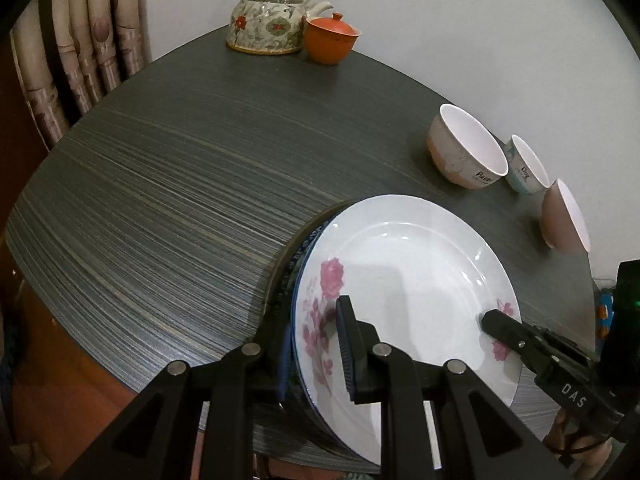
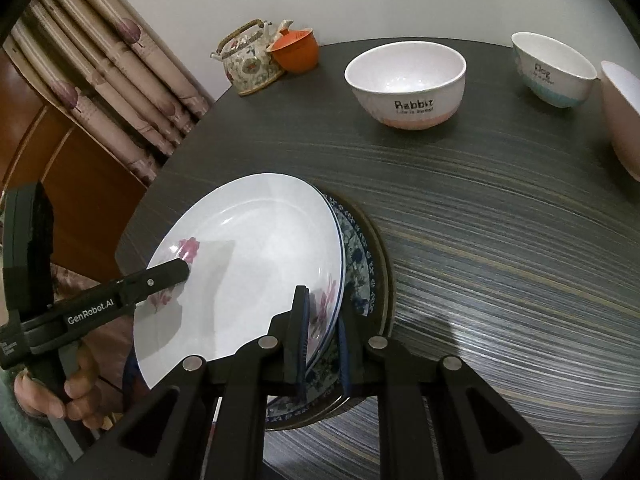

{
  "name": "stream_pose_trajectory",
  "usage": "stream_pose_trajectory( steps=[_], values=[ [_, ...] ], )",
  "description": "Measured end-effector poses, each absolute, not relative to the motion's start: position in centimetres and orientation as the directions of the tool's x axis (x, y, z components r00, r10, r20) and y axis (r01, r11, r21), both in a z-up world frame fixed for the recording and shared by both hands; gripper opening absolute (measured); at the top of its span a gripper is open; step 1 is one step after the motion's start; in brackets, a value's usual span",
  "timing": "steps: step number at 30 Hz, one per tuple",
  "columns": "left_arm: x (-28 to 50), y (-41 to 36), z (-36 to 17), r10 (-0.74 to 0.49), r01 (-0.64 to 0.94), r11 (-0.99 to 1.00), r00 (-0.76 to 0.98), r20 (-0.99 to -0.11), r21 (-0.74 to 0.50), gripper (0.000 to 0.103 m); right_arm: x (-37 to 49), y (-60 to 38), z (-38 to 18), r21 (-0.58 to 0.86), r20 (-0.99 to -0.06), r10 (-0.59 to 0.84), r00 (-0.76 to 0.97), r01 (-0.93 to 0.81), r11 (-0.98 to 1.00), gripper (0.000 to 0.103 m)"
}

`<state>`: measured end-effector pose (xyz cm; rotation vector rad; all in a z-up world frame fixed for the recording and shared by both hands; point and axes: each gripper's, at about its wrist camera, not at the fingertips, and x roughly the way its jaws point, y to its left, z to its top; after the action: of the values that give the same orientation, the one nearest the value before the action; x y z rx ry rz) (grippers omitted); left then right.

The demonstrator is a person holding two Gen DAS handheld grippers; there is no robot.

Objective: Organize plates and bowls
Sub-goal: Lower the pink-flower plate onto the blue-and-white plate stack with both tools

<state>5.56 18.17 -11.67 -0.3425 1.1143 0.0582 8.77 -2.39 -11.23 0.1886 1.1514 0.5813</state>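
A white plate with pink flowers (image 1: 404,276) (image 2: 256,264) lies tilted on top of a blue-patterned plate (image 2: 358,260) and a dark plate on the table. My left gripper (image 1: 316,348) is shut on the white plate's rim, one finger above and one below. My right gripper (image 2: 322,344) is shut on the opposite rim of the same plate. Each gripper shows in the other's view, the right one in the left wrist view (image 1: 500,324) and the left one in the right wrist view (image 2: 176,270). Three bowls stand beyond: a "Rabbit" bowl (image 2: 406,84) (image 1: 466,148), a "Dog" bowl (image 2: 554,70) (image 1: 524,170), and a pink bowl (image 1: 564,216) (image 2: 622,116).
A flowered teapot (image 1: 268,20) (image 2: 248,60) and an orange lidded cup (image 1: 330,38) (image 2: 296,50) stand at the far edge of the dark striped table (image 1: 180,184). Curtains (image 2: 108,76) hang at the left. The table's near edge lies just under the plates.
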Motion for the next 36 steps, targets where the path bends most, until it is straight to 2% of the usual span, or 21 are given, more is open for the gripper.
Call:
stream_pose_trajectory(
  steps=[21, 24, 28, 36],
  values=[
    [6.1, 17.2, -12.6, -0.055, -0.196, 0.968, 0.435, -0.899, -0.154, 0.020, 9.6, -1.5, -12.8, 0.421, -0.828, 0.499, 0.256, -0.303, 0.855, 0.016],
    [6.0, 17.0, -12.6, -0.044, -0.199, 0.970, 0.429, -0.902, -0.142, 0.020, 9.5, -1.1, -12.6, 0.395, -0.841, 0.476, 0.257, -0.308, 0.865, 0.018],
    [6.1, 17.1, -12.7, -0.045, -0.204, 0.968, 0.425, -0.904, -0.144, 0.020, 9.3, -0.4, -12.4, 0.374, -0.850, 0.458, 0.261, -0.312, 0.873, 0.028],
    [5.9, 17.2, -12.6, -0.046, -0.209, 0.967, 0.414, -0.909, -0.144, 0.020, 9.6, 0.5, -12.1, 0.328, -0.884, 0.407, 0.231, -0.314, 0.891, 0.037]
  ],
)
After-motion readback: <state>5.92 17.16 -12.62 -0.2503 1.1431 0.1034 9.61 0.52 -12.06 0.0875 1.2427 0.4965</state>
